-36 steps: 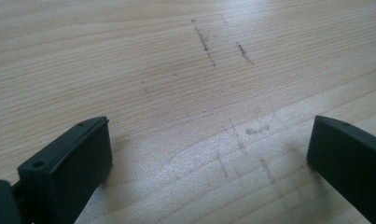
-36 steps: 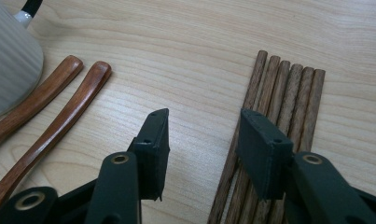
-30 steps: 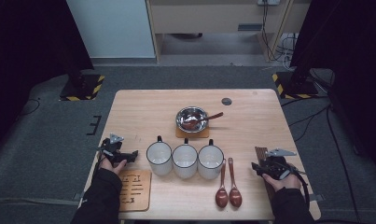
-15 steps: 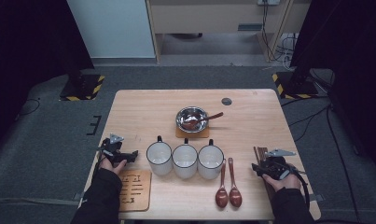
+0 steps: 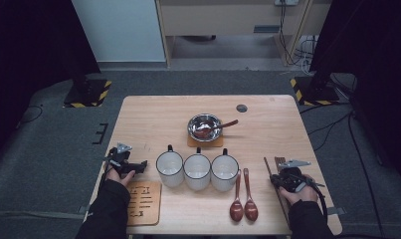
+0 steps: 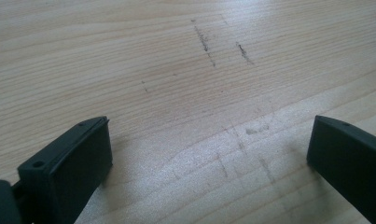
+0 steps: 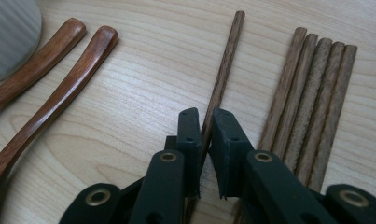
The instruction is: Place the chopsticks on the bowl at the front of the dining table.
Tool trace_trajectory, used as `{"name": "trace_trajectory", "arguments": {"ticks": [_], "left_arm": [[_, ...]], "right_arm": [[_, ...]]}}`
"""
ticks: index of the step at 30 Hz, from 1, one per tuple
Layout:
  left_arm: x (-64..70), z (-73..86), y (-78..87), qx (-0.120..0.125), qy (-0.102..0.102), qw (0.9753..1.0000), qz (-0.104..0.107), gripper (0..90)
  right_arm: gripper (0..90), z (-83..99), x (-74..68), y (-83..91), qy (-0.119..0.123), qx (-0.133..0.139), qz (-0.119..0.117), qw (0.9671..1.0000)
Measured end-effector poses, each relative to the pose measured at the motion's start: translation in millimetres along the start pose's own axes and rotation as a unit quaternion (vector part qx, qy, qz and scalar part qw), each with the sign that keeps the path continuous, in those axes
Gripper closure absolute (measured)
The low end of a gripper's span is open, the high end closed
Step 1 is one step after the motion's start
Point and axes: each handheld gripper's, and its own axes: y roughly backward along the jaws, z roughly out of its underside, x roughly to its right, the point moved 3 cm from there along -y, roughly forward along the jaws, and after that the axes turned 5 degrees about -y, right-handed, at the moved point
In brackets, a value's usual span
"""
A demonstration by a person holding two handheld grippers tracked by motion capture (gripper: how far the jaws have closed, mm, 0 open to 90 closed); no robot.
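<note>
the right gripper (image 7: pixel 202 126) has its jaws pinched on a single chopstick (image 7: pixel 225 65), apart from the bundle of chopsticks (image 7: pixel 311 93) just right of the fingers; the step looks like picking it up; next, a clean lift; the left gripper (image 6: pixel 209 154) rests wide open over the bare table (image 6: pixel 176 70).

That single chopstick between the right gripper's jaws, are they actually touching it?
Touching. The right gripper view shows the right gripper with both jaws pressed against the chopstick, no gap.
</note>
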Motion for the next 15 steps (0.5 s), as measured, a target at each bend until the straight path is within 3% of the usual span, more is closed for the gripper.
{"name": "trace_trajectory", "arguments": {"ticks": [8, 15], "left_arm": [[0.0, 0.0, 0.0, 0.000, 0.000, 1.0000, 0.000, 0.0], [0.0, 0.0, 0.0, 0.000, 0.000, 1.0000, 0.000, 0.0]], "right_arm": [[84.3, -2.4, -7.6, -2.1, 0.004, 0.001, 0.004, 1.0000], [83.4, -7.4, -19.9, -8.8, 0.021, 0.008, -0.012, 0.9997]]}}
